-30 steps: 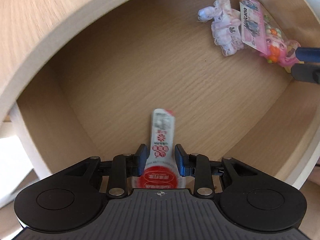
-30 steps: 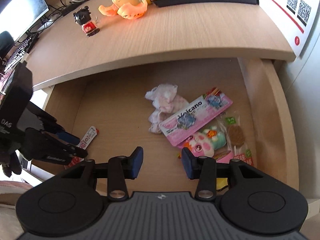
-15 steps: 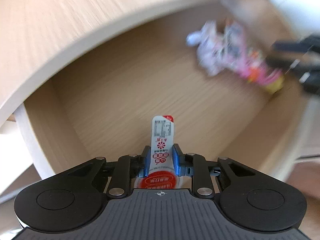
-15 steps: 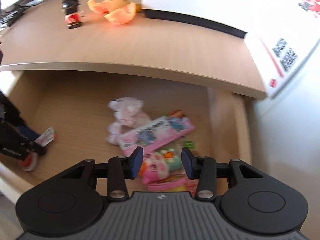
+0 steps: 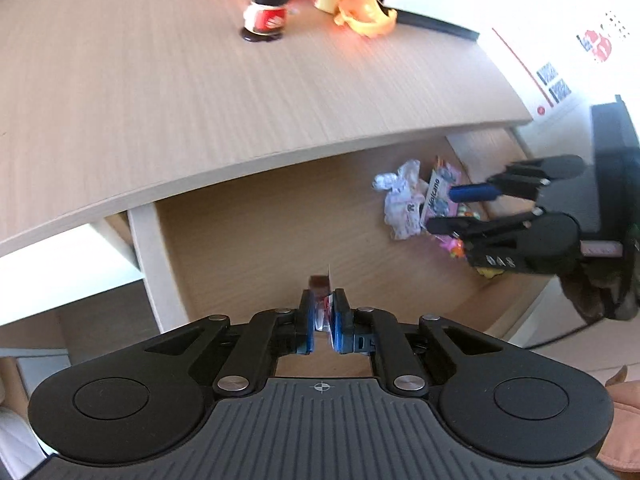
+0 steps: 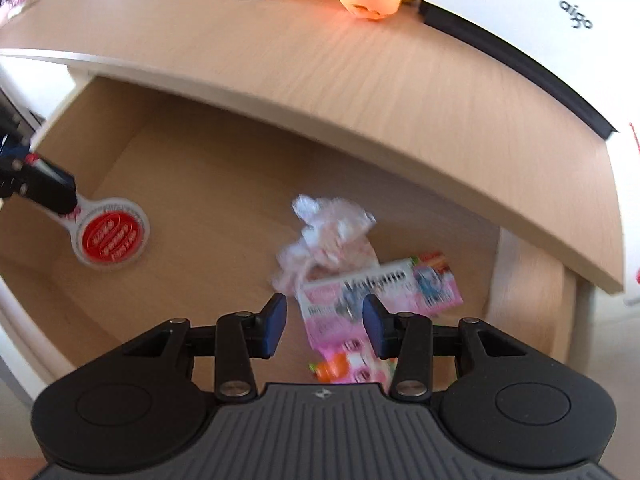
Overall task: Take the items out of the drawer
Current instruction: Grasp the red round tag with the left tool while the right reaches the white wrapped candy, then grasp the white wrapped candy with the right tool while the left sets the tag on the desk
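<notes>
At bottom centre of the left wrist view, my left gripper (image 5: 322, 316) had just been closing, and its jaws were now pinched on the red-and-white sachet (image 5: 325, 309). A second ago the sachet lay flat on the drawer floor between spread pads; now it was seen edge-on between them, a thin strip sticking up past the fingertips. The right wrist view confirmed this at its left edge: the round red end of the sachet hung below the pads, apparently clear of the drawer (image 6: 224, 184) floor. The frame had also swung to show the desk top (image 5: 160, 92), so I judged the lift was under way.

My right gripper (image 6: 324, 320) stayed spread and empty, at the same gap as a second ago. It had shifted across the drawer and now hovered above the pink Volcano packet (image 6: 380, 284), with the crumpled white wrapper (image 6: 328, 224) just beyond, towards frame centre. I could not tell whether the pads touched anything.

Judgement: first item secured, the right-hand cluster not yet taken. Thin sachet, narrow pinch; slip possible in transit.
</notes>
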The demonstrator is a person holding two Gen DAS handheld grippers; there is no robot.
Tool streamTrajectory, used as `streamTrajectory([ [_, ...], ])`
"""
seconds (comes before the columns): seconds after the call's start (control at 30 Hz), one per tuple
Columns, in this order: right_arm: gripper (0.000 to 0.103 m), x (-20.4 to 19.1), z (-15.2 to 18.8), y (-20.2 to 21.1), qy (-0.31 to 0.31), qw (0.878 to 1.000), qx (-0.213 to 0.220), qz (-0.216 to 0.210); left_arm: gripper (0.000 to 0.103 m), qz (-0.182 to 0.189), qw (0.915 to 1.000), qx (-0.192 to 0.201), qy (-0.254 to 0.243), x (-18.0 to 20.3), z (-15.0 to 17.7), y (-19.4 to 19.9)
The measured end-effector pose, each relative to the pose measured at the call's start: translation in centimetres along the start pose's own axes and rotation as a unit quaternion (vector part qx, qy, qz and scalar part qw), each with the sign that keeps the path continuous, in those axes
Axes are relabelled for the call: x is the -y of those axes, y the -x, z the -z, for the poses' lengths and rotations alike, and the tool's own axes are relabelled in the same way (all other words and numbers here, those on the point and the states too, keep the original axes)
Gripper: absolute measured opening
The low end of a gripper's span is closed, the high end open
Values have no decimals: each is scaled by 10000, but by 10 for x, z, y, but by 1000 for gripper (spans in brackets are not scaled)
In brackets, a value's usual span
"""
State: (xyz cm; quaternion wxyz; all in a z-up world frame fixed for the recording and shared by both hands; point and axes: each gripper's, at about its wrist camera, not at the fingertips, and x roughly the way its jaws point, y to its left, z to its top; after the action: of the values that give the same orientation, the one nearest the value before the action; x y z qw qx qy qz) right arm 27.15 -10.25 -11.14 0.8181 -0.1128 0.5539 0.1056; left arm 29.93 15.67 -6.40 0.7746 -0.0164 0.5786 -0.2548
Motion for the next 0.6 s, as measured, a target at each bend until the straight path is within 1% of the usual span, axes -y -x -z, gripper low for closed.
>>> streamTrajectory([
  [0.1,42,0,-15,-12,5,10000,63,37,10,29,9999,68,78,-5,3,3],
  [0.2,41,0,-28,-31,94,9998,-72,127,10,103,9999,76,102,-8,6,10],
  [0.23,40,1,-31,-37,85,9998,-144,129,10,137,9998,62,90,-8,7,12],
  [0.3,31,4,-35,-48,-1,9996,-275,70,10,153,9999,35,57,-6,9,14],
  [0.37,13,7,-36,-52,-101,9994,-332,3,11,150,9999,28,15,-2,9,7],
  [0.47,8,9,-35,-41,-213,9994,-190,-196,11,170,9998,49,-15,1,8,7],
  [0.6,6,10,-28,-8,-363,9987,144,-317,11,237,9997,70,-75,9,4,3],
])
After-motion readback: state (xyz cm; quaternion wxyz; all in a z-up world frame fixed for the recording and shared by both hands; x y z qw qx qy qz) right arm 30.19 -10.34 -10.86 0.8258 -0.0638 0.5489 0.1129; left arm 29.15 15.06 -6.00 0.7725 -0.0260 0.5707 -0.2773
